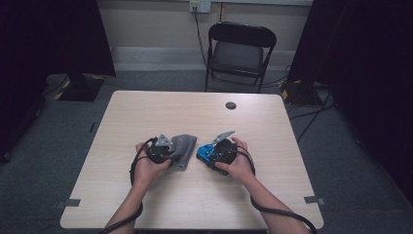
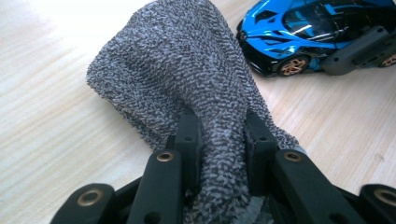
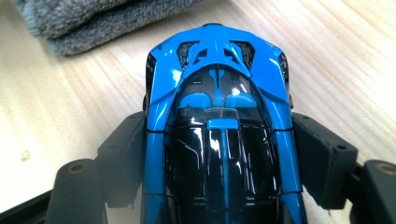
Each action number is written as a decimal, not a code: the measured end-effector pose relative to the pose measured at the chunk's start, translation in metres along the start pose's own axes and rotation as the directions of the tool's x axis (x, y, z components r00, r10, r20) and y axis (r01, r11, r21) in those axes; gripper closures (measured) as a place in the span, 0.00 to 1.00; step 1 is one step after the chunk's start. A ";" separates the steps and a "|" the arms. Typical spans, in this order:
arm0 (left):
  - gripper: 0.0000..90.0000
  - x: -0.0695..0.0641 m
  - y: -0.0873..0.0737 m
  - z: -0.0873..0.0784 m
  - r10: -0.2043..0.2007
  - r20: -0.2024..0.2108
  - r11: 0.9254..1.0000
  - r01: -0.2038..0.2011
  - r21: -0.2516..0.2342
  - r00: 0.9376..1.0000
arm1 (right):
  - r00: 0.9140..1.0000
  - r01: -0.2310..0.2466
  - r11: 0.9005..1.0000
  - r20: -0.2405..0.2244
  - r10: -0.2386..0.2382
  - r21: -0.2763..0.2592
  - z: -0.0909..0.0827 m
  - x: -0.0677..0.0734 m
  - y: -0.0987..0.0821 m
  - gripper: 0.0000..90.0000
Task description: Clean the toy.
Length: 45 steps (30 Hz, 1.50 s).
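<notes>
a: where does everything sit right now?

b: take the blue toy car (image 1: 205, 151) as the landmark. it rests on the table (image 1: 195, 195), and the grey cloth (image 1: 183, 147) lies just beside it, on the side of the person's left hand.

a: and the hand-held grippers?

b: the right hand-held gripper (image 3: 219, 154) has its jaws closed against both flanks of the car, clamping it around the middle of the body, wheels on the table. the left hand-held gripper (image 2: 222, 135) has its jaws pinched nearly together on a bunched fold of the cloth, which rises ahead of them in a hump.

a: so the job looks like wiping the car?

b: that's my guess. to do it well, i'd keep the car pinned flat and steady, lift the cloth clear of the table, bring it over the glossy roof and drag it along the body. the cloth grip is narrow, so loose ends may flop.

a: any brand or writing?

b: none i can read on the car or the cloth.
</notes>
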<state>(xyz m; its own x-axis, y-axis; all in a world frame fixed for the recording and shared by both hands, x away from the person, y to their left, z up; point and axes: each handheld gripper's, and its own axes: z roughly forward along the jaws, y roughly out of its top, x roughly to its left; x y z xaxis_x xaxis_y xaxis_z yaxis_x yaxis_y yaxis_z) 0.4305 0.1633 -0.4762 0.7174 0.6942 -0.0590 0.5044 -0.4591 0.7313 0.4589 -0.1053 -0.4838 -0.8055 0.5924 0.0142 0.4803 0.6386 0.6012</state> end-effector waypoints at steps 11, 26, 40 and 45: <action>0.80 -0.001 0.008 -0.001 -0.001 -0.001 1.000 0.001 -0.013 1.000 | 1.000 -0.004 1.000 -0.020 0.003 -0.017 -0.010 -0.003 0.003 0.29; 0.80 -0.002 0.006 0.001 0.015 -0.007 1.000 -0.015 0.006 1.000 | 1.000 -0.023 1.000 -0.007 0.023 0.001 -0.006 -0.006 0.003 0.29; 0.80 -0.003 0.002 0.005 0.009 -0.002 1.000 -0.009 0.014 1.000 | 0.998 0.020 0.999 0.053 -0.018 -0.030 -0.002 0.000 -0.011 0.26; 0.80 -0.005 0.001 0.006 0.010 -0.001 1.000 -0.010 0.016 1.000 | 0.998 -0.029 1.000 0.048 0.030 -0.004 -0.002 -0.003 -0.011 0.20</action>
<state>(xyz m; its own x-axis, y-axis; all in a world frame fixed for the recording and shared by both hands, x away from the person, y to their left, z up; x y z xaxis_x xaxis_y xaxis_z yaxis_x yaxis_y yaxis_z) 0.4305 0.1564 -0.4787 0.7220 0.6900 -0.0510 0.5048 -0.4750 0.7208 0.4555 -0.1156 -0.4888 -0.7734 0.6338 -0.0062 0.5024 0.6189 0.6037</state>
